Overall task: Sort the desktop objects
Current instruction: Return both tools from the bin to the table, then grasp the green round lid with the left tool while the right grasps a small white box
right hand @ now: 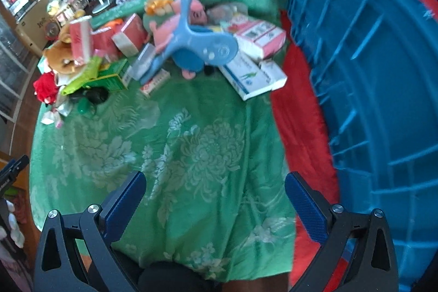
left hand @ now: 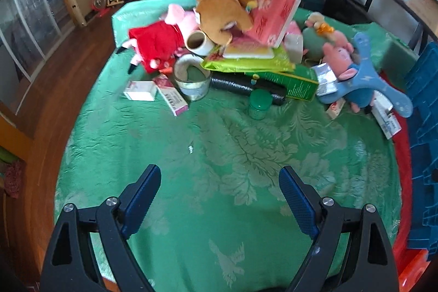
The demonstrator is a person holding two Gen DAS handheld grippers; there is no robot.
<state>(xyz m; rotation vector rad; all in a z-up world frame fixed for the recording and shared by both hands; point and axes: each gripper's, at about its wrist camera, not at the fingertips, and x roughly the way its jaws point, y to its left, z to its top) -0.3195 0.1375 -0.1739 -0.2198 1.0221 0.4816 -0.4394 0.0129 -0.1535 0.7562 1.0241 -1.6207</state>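
Note:
A heap of objects lies at the far side of the green cloth [left hand: 219,160]: a brown teddy bear [left hand: 221,10], a red-dressed pink pig plush [left hand: 161,43], a tape roll [left hand: 198,43], a small green jar [left hand: 259,103], small white and pink boxes [left hand: 141,90], a green box [left hand: 295,82] and a blue plastic three-armed tool [left hand: 375,78]. My left gripper [left hand: 220,177] is open and empty above bare cloth, well short of the heap. My right gripper [right hand: 215,182] is open and empty over the cloth; the blue tool [right hand: 197,41] and medicine boxes [right hand: 246,75] lie ahead of it.
A big blue plastic crate [right hand: 369,78] stands on red cloth [right hand: 298,122] along the right side, close to my right gripper's right finger. Wooden floor [left hand: 54,67] lies beyond the table's left edge. Room clutter fills the background.

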